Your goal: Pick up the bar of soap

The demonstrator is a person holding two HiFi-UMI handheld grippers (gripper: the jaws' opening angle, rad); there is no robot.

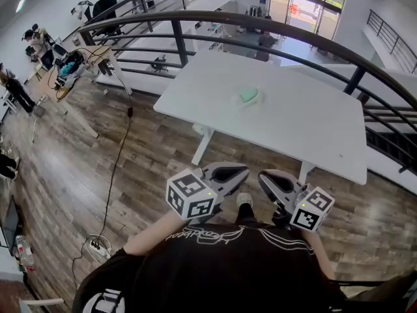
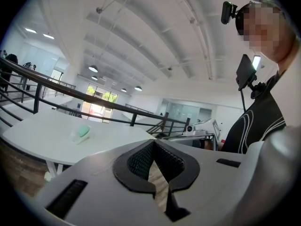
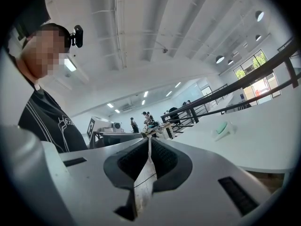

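Note:
A pale green bar of soap [image 1: 249, 96] lies in a small white dish [image 1: 238, 102] near the middle of the white table [image 1: 313, 135]. Both grippers are held close to my chest, short of the table's near edge and far from the soap. My left gripper [image 1: 240, 172] is shut and holds nothing; its view shows the soap [image 2: 83, 131] far off to the left. My right gripper [image 1: 264, 178] is shut too, with nothing between its jaws; its view has the soap [image 3: 223, 127] far off to the right. In each gripper view the jaw tips meet, left gripper [image 2: 153, 141] and right gripper [image 3: 149, 139].
A curved black railing [image 1: 195, 23] runs behind the table and round its right side. Wooden floor lies below, with a cable and a power strip [image 1: 98, 244] at the left. The table's white leg [image 1: 202, 145] stands just ahead of my grippers.

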